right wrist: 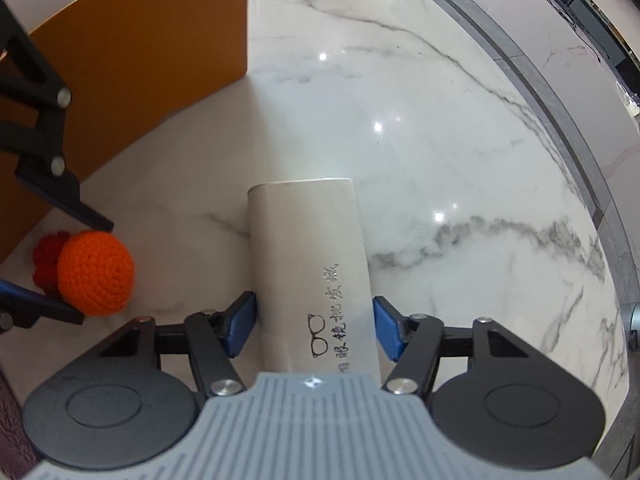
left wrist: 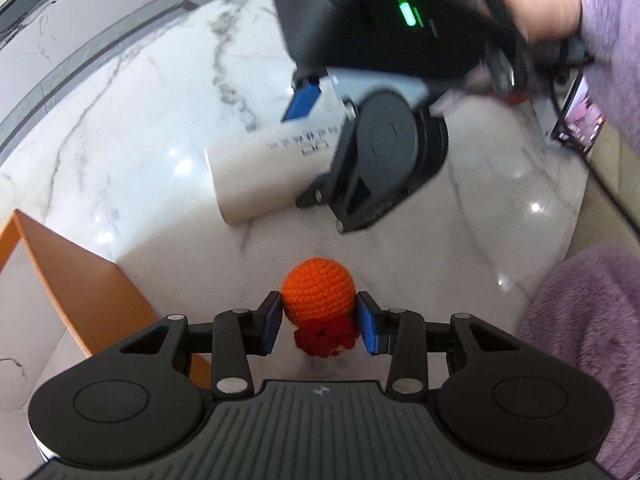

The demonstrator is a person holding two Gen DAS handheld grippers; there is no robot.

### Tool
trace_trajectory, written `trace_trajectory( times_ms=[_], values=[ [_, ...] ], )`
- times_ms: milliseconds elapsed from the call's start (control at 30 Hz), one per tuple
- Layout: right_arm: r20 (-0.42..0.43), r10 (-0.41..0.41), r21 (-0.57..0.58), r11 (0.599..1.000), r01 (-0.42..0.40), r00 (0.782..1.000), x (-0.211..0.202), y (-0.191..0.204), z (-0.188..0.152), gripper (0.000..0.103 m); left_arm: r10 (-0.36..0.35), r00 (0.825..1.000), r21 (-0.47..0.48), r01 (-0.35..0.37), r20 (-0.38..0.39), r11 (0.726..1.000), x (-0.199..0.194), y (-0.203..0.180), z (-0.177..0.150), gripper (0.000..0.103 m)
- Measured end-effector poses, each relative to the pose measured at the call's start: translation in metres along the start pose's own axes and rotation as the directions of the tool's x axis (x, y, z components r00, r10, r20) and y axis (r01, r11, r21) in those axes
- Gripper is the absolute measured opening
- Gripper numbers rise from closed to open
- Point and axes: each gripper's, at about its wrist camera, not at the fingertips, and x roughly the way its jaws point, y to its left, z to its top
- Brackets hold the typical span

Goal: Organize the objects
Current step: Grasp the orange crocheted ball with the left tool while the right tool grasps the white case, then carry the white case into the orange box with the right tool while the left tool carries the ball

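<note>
The left claw (left wrist: 319, 322) grips an orange crocheted ball (left wrist: 318, 295) with a red frill, held just above the marble tabletop (left wrist: 140, 128) beside an orange box (left wrist: 72, 276), likely its destination. The right claw (right wrist: 314, 326) straddles a white glasses case (right wrist: 310, 264) lying on the tabletop, pads (right wrist: 386, 328) seemingly not yet pressing.

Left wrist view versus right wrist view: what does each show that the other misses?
Only the left shows a purple fuzzy sleeve and the right gripper from outside. Only the right shows the black glasses drawing on the white case. Both share the orange crocheted ball in the left gripper's jaws, the white rectangular case, the orange box and the white marble tabletop.
</note>
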Motion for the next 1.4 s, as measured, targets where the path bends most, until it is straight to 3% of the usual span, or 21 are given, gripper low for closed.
trace_trajectory(
  times_ms=[333,633,900,1100,1400],
  values=[
    [0.053,-0.089,-0.054,0.994,0.092,0.995,-0.060,0.026,0.001,0.063,-0.012,0.989,-0.048,0.019,0.147,0.999,-0.081,0.006,-0.031,0.046],
    [0.156,-0.166,-0.151,0.970,0.190,0.974,-0.136,0.065,0.040,0.062,0.154,0.972,-0.102,-0.137,0.179,0.985,-0.136,0.041,-0.080,0.046],
    [0.263,-0.136,-0.289,0.933,0.213,0.955,-0.188,0.115,0.108,0.062,0.244,0.955,-0.099,-0.230,0.168,0.968,-0.142,0.070,-0.114,0.046],
    [0.256,-0.078,-0.388,0.905,0.176,0.963,-0.176,0.151,0.160,0.062,0.238,0.952,-0.124,-0.217,0.191,0.968,-0.144,0.094,-0.130,0.046],
    [0.106,-0.023,-0.429,0.901,0.067,0.994,-0.095,0.157,0.200,0.062,0.191,0.963,-0.134,-0.167,0.192,0.977,-0.130,0.113,-0.150,0.046]
  ],
)
